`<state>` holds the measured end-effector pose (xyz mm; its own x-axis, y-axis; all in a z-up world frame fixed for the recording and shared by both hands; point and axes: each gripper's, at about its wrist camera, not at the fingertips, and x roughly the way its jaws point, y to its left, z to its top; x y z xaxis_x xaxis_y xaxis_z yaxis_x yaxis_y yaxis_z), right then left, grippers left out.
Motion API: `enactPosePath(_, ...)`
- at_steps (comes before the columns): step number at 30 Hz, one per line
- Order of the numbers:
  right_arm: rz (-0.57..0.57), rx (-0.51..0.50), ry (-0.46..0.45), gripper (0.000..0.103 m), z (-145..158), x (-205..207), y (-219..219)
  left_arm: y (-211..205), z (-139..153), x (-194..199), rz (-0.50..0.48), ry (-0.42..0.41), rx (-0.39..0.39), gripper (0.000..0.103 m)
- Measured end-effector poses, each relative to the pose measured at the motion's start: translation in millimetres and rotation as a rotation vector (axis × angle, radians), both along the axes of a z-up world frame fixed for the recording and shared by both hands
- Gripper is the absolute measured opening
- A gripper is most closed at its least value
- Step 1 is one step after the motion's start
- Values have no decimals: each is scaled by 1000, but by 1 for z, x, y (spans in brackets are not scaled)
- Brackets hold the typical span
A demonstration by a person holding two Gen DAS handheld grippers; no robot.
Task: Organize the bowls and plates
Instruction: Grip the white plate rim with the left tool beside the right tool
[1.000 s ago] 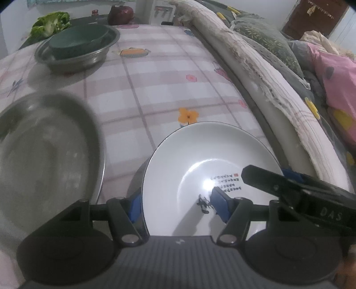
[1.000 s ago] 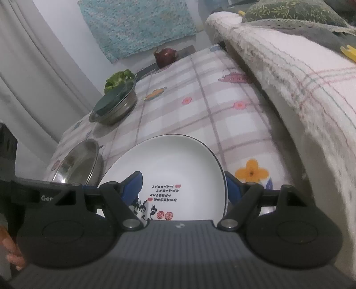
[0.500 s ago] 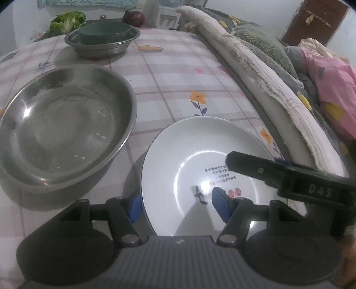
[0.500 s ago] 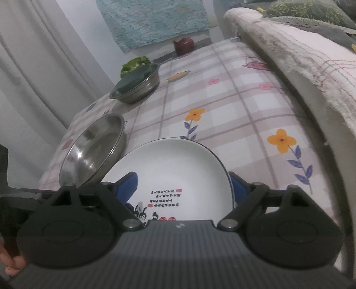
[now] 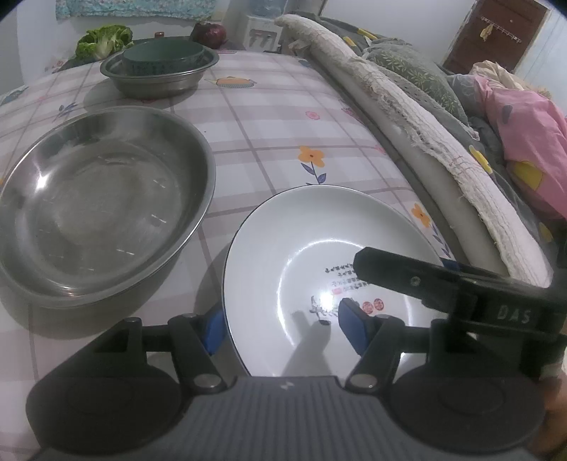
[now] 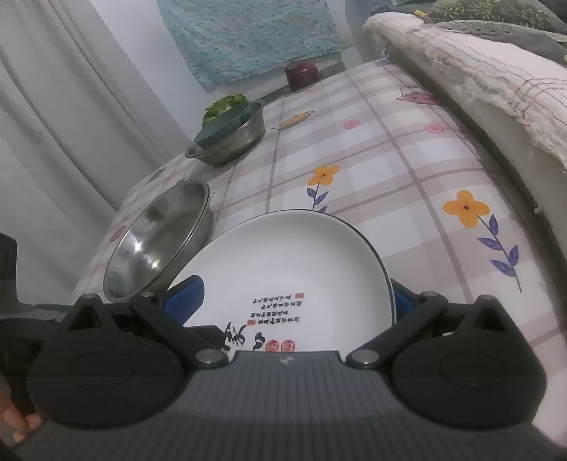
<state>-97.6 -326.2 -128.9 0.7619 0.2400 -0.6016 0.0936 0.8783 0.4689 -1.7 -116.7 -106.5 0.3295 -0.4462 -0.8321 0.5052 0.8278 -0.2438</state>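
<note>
A white plate (image 5: 312, 255) with black script and red seals lies near the table's near edge; it also shows in the right wrist view (image 6: 283, 269). My left gripper (image 5: 283, 324) holds its near rim, one blue pad under it and one on top. My right gripper (image 6: 294, 301) straddles the same plate's rim, one pad on each side. A large empty steel basin (image 5: 102, 212) sits just left of the plate, also seen in the right wrist view (image 6: 159, 241). A smaller steel basin (image 5: 159, 76) with a dark green bowl (image 5: 163, 55) in it stands farther back.
The table has a pink checked cloth with flowers (image 5: 283, 117). A rolled blanket and bedding (image 5: 407, 106) run along the table's right side. Green leafy vegetable (image 5: 102, 40) and a dark red round object (image 5: 211, 33) lie at the far end. A curtain (image 6: 71, 106) hangs at left.
Both grippers and the plate have moved back along the table toward the near edge. The large steel basin has come fully into view at the plate's left.
</note>
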Motion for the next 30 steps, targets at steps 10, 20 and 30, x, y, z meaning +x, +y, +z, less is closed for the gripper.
enactPosePath(10,2,80,-29,102,-3,-5,-12,-2,0,-1,-1,-5,7,69)
enactPosePath(20,27,44,0,102,0,0,-8,-3,1,-2,8,-7,8,69)
enactPosePath(30,17,94,25,102,1,4,-13,2,0,0,6,-5,-16,69)
